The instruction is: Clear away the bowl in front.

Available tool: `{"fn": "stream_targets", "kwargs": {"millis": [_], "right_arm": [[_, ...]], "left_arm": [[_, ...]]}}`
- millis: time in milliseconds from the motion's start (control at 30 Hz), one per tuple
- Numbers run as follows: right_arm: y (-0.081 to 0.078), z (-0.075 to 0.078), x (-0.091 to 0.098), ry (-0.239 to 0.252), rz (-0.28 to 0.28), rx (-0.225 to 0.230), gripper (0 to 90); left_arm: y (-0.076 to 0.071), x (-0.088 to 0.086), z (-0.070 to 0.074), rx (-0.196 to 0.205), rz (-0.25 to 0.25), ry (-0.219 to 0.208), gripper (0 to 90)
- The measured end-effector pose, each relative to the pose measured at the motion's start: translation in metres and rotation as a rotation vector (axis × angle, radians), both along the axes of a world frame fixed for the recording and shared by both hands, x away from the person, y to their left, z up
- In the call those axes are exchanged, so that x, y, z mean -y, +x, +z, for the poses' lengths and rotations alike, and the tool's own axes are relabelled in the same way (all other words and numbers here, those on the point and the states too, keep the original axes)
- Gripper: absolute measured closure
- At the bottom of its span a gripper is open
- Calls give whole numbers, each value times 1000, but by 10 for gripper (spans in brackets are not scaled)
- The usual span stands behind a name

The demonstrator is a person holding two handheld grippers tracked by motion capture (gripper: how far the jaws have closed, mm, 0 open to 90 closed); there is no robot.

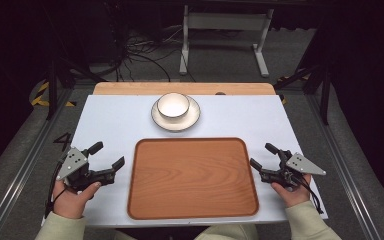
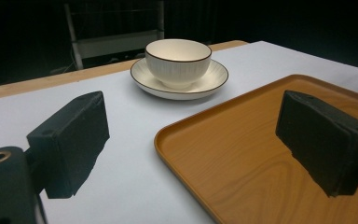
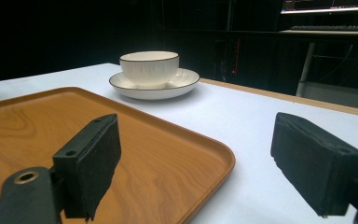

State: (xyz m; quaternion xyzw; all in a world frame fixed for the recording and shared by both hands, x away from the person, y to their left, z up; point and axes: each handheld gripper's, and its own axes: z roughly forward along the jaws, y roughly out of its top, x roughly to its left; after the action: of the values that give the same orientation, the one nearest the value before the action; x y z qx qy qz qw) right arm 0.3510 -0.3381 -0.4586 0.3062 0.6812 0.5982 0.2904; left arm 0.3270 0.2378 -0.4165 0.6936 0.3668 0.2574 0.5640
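Both grippers, left (image 1: pixel 107 156) and right (image 1: pixel 263 155), hang spread and empty beside the tray (image 1: pixel 192 177), so reaching the bowl (image 1: pixel 173 105) at twelve o'clock likely comes next.

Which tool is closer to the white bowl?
Left, but only slightly. The left tool sits beside the tray's left edge, the right tool beside its right edge. The bowl stands on its saucer beyond the tray, slightly left of centre.

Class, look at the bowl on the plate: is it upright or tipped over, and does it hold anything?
Upright and empty. The bowl stands with its rim level on the plate, and its white inside shows bare from the high view.
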Motion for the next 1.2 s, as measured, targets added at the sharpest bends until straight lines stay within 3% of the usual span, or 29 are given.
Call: {"fn": "stream_targets", "kwargs": {"millis": [300, 767, 1200], "right_arm": [[-2, 0, 0, -2, -6, 24, 135], [-1, 0, 0, 6, -12, 13, 95], [0, 0, 1, 13, -5, 0, 54]], "left_arm": [[6, 5, 10, -2, -18, 0, 105], [19, 15, 23, -10, -60, -1, 105], [43, 32, 43, -2, -107, 16, 104]]}}
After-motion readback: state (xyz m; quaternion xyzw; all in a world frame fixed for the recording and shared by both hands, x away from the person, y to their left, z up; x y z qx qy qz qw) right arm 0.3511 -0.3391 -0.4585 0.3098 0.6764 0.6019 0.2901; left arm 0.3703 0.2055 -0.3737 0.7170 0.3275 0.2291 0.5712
